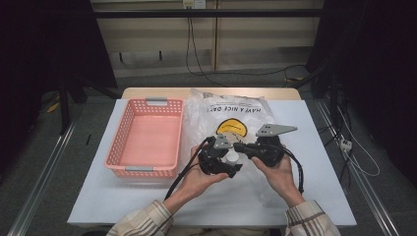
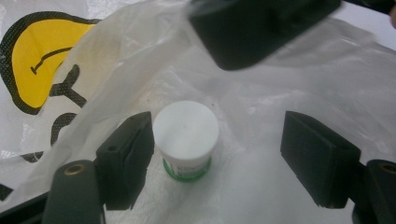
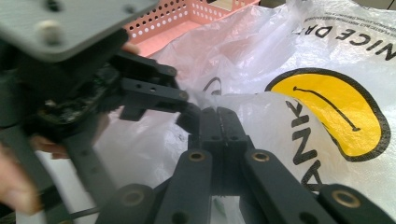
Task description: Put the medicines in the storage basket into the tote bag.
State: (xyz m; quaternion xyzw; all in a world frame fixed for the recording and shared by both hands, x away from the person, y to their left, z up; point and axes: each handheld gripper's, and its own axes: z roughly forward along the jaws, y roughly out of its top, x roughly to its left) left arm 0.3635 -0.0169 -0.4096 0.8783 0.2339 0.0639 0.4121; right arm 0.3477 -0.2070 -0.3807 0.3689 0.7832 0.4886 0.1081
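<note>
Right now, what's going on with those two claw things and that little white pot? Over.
Left gripper open, jaws either side of pot. Right gripper shut on bag edge. Pot upright inside bag. Nothing in the way.

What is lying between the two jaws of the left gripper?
In the left gripper view, a small white-capped jar stands on the plastic bag, between the open jaws of the left gripper. It sits beside the left jaw; no pad presses on it.

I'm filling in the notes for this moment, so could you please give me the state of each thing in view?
Left gripper: open, jaws either side of the jar.
Right gripper: shut on the plastic bag, pinching its edge.
Plastic bag: crumpled, lying on the table.
Jar: upright, white lid on, in the bag's opening.
Basket: empty.
</note>
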